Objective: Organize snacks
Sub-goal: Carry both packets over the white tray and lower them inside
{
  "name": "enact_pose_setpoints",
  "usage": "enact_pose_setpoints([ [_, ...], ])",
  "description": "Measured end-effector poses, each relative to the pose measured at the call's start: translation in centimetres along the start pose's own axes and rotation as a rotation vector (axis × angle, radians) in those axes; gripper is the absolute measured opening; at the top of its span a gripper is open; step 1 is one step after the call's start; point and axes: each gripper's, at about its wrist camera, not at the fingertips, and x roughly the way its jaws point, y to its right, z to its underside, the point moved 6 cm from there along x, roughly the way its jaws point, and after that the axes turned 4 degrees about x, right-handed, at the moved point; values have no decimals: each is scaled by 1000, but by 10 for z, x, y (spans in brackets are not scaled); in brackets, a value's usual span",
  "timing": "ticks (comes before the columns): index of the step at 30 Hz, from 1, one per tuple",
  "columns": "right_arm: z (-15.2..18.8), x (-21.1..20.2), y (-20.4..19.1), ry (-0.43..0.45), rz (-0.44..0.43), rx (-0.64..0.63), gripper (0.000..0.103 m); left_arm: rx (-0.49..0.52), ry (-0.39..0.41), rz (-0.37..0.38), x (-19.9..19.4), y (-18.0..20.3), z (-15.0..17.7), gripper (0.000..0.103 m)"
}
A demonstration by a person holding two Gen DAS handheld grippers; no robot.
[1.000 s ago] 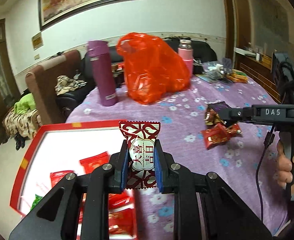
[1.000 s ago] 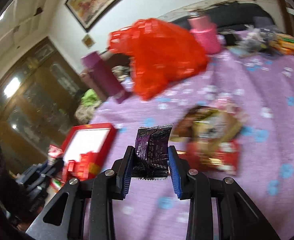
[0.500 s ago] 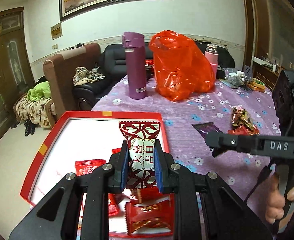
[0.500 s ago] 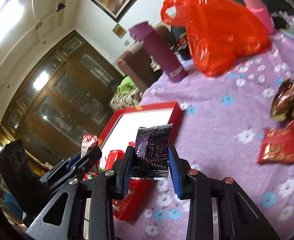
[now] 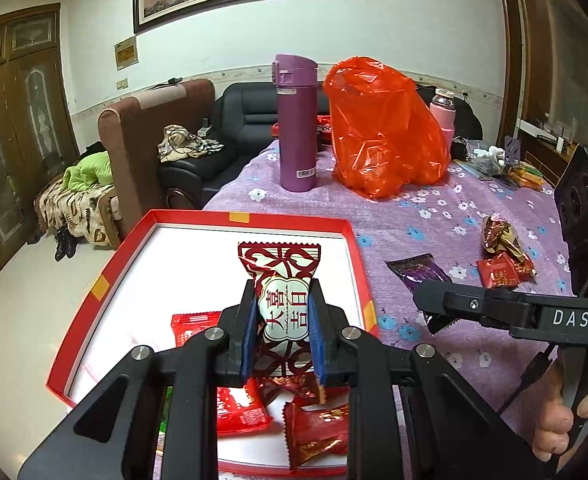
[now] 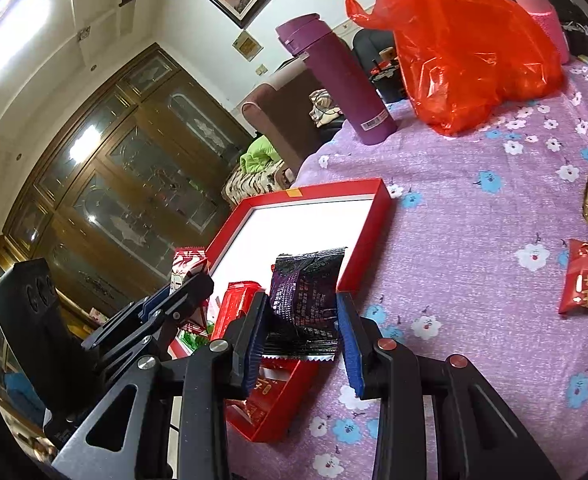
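Grippers: two. Left gripper [image 5: 282,332], jaws closed on one red-and-white candy [image 5: 281,300], held upright; label reads 大喜吉日. Right gripper [image 6: 302,336], jaws narrowly parted, dark purple packet [image 6: 305,304] between them; left pad touches it, a small gap shows at the right pad, so firm hold cannot be told. Small print on packet, unreadable. Right gripper body marked "DAS" in left view.

Tray [image 5: 229,216]: one, red rim, white floor, on table [image 5: 434,224] with purple flowered cloth. Tray lies directly below and ahead of left jaws; in right view it is ahead and left of right jaws, purple packet over its near right rim. Contents: at least three red packets [image 5: 237,404] under and just behind left jaws, plus a green scrap at lower left. Exact count hidden by gripper.

Loose on table, right of left jaws: one red packet [image 5: 502,270] with gold characters (not fully legible), and one brown-gold wrapper cluster [image 5: 500,234] just beyond it; pieces in cluster cannot be counted.

Far ahead of jaws: one purple flask [image 5: 296,124] upright, barcode sticker near base; one orange plastic bag [image 5: 382,128] beside it, contents not visible; one pink bottle [image 5: 442,114] behind bag.
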Motion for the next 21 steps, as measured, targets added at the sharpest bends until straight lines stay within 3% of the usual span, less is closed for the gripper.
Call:
enact_pose_setpoints([
  [21, 15, 54, -36, -130, 6, -87, 35, -66, -91, -87, 24, -55, 26, 20],
])
